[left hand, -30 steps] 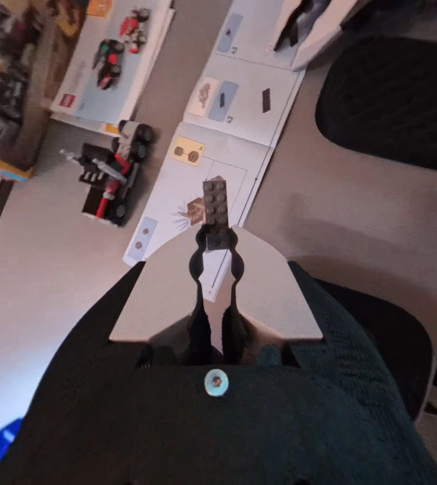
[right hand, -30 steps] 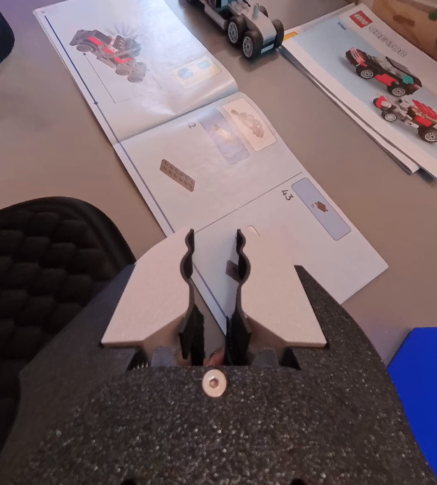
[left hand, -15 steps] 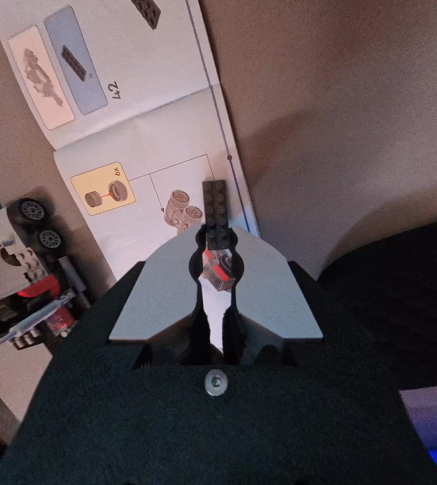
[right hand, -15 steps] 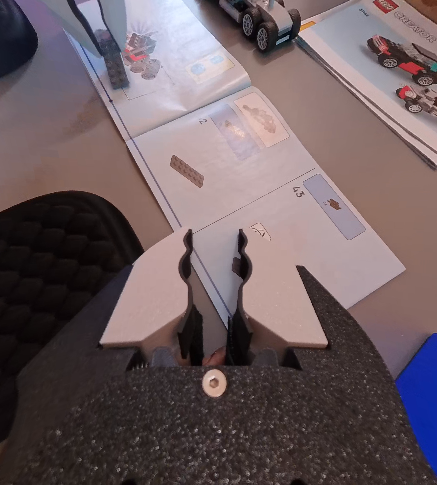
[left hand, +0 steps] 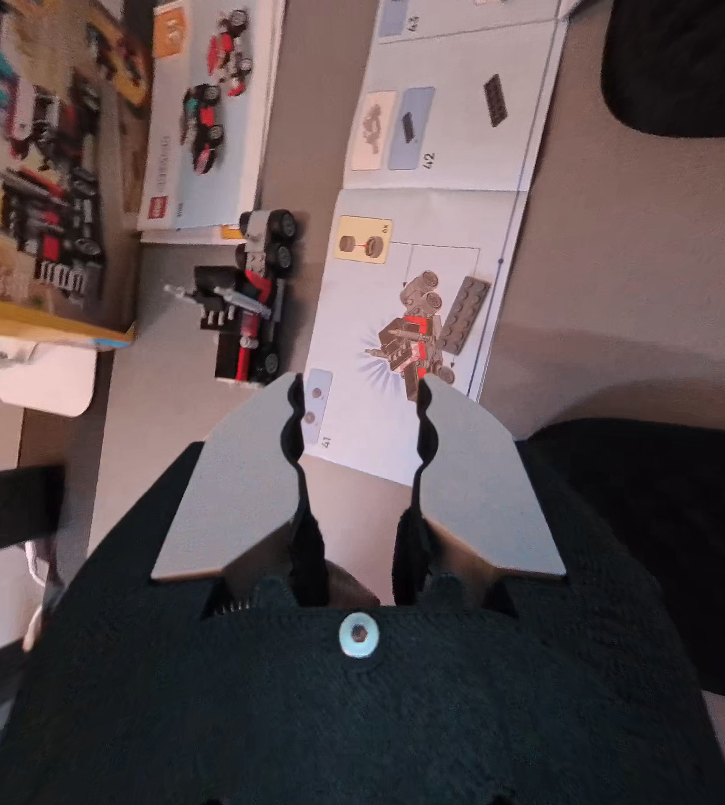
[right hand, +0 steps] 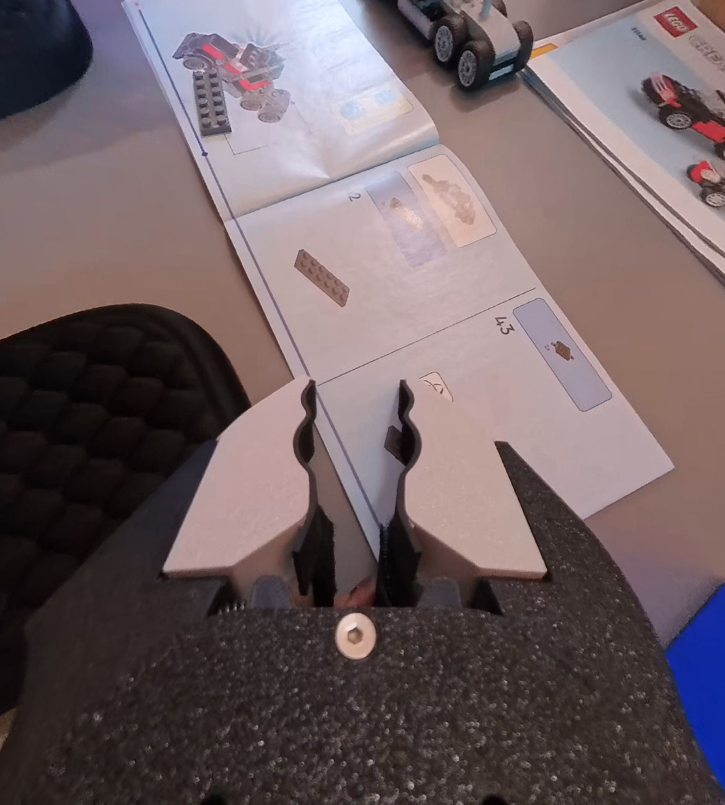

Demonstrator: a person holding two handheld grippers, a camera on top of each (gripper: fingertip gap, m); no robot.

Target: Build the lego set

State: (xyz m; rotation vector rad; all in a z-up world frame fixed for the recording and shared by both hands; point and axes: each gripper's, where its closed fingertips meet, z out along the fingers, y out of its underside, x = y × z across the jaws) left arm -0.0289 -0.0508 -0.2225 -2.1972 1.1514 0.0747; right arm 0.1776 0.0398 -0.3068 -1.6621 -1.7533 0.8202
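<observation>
Lying flat on the open instruction booklet [right hand: 352,226], studs up, the dark grey plate [right hand: 211,103] rested beside the printed picture of the finished truck, close to the booklet's outer edge. The left gripper [left hand: 358,383] hung above the near end of that page with its jaws wide apart and nothing between them. The right gripper [right hand: 356,385] was likewise parted and empty, over the booklet's near corner. The step in hand appeared to be laying out the first piece of a new sub-build (judged from the page it lay on). The next move would call for fetching a small part to seat on the plate's studs. The built truck [left hand: 260,296] stood just left of the booklet, a black cushion [right hand: 68,418] bordered it on the other side, and bare table [right hand: 68,209] lay between, leaving fair room for approach.
</observation>
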